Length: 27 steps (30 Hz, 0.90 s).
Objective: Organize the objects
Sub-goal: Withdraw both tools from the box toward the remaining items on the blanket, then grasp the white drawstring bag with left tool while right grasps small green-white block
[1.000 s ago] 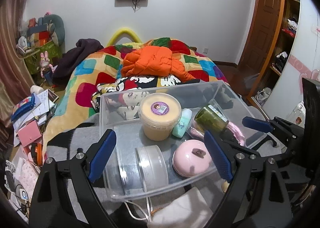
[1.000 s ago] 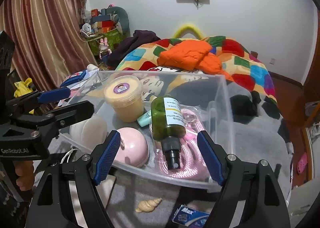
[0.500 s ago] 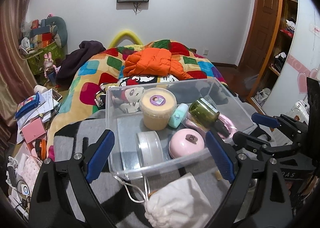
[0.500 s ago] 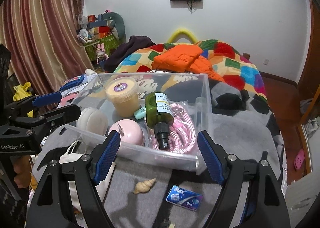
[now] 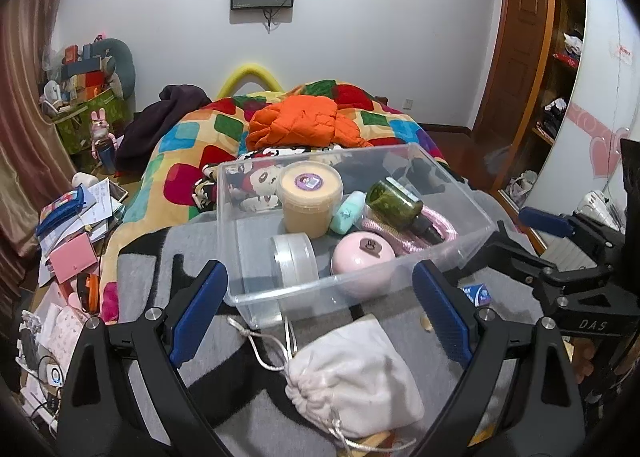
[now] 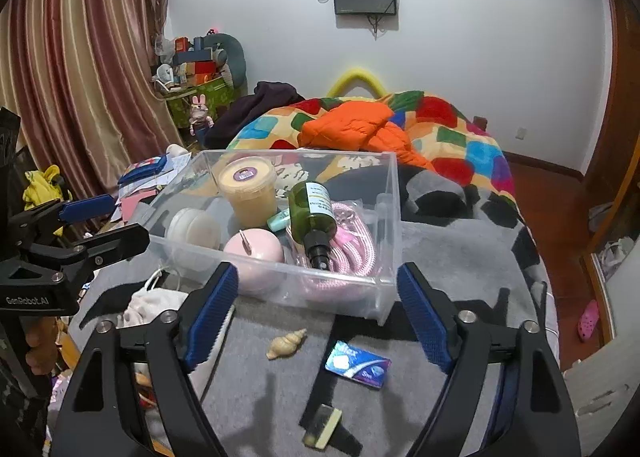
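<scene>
A clear plastic bin (image 5: 460, 253) (image 6: 394, 217) stands on the grey blanket. It holds a yellow tub (image 5: 310, 201) (image 6: 248, 191), a green bottle (image 5: 396, 203) (image 6: 314, 215), a pink round case (image 5: 362, 261) (image 6: 254, 253), a clear round box (image 5: 294, 261), a mint tube (image 5: 348, 213) and a pink rope (image 6: 356, 249). A white drawstring pouch (image 5: 356, 385) lies in front of the bin between my left fingers. My left gripper (image 5: 320, 313) is open and empty. My right gripper (image 6: 316, 317) is open and empty above a seashell (image 6: 286, 343) and a blue packet (image 6: 358, 365).
A small dark and cream block (image 6: 322, 423) lies near the blanket's front edge. Behind the bin are a patchwork quilt (image 5: 188, 161) and an orange jacket (image 5: 304, 125). Papers and clutter (image 5: 72, 225) cover the floor at the left. A wardrobe (image 5: 560, 77) stands at the right.
Both grippers have pulled back from the bin, which looks smaller and farther. The pouch, seashell, blue packet and small block have come into view in front of it.
</scene>
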### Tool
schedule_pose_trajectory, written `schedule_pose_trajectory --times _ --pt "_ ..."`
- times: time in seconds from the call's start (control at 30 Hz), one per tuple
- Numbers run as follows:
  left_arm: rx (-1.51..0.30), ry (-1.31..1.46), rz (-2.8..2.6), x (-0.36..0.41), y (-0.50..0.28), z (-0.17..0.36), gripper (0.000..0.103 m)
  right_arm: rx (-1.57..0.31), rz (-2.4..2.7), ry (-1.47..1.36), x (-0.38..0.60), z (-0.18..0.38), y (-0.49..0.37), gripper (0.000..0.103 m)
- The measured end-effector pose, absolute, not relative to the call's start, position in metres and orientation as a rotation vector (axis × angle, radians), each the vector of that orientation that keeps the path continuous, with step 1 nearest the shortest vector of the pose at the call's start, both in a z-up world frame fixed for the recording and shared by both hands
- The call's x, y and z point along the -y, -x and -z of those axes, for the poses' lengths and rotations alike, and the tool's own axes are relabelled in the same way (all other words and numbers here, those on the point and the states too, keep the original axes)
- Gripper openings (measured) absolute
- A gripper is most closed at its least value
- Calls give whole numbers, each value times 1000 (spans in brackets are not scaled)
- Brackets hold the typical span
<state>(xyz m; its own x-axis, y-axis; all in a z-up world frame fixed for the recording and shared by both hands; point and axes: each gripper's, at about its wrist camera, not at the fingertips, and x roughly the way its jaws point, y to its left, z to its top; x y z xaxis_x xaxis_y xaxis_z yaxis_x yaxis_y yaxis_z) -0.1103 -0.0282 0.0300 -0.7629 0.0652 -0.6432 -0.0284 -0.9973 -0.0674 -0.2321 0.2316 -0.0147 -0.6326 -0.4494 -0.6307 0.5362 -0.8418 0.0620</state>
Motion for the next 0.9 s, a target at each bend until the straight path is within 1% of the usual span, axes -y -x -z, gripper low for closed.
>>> schedule_pose_trajectory --times 0.2,0.4,0.63,0.9 --pt "86 1091 -2876 26 101 -21 95 -224 2452 -873 -236 18 223 85" --pt "126 1141 -2850 30 93 -9 95 -281 2479 -867 -244 26 214 85" --pt "163 1188 -2842 40 79 3 95 -259 2503 -913 -266 36 213 85" --pt "156 1237 -2791 28 72 21 95 -268 2494 -1002 -279 58 208 85"
